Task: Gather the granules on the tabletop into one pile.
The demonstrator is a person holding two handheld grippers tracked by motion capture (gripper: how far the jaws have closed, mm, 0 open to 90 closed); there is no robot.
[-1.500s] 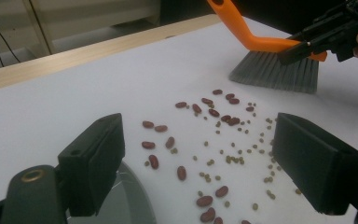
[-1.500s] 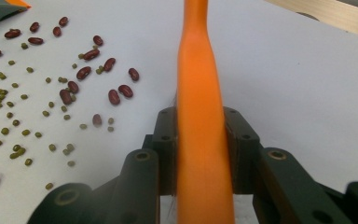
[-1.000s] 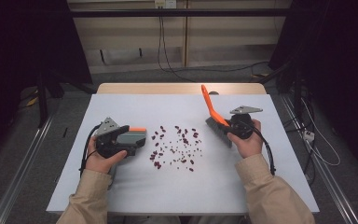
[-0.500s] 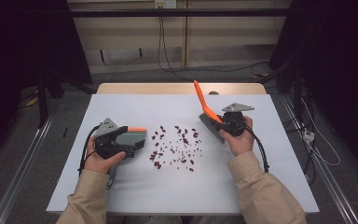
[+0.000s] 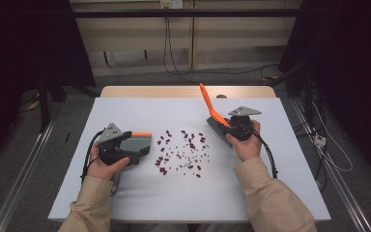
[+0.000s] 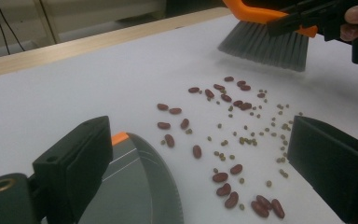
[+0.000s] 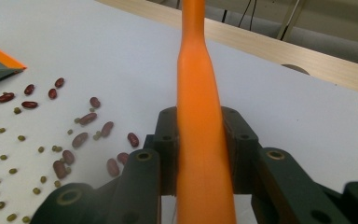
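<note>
Scattered dark red kidney beans and small green beans (image 5: pixel 183 151) lie mid-table on the white tabletop (image 5: pixel 280 193). At their 2 o'clock, the right gripper (image 5: pixel 232 129) clamps the orange-handled grey-bristled brush (image 5: pixel 211 112), bristles just above the table. At 9 o'clock, the left gripper (image 5: pixel 125 147) holds the grey dustpan with orange trim (image 5: pixel 139 142), one jaw against it.

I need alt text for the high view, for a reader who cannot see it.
The right claw holds an orange brush beside scattered beans on a white table. The left claw holds a grey dustpan on their other side.
</note>
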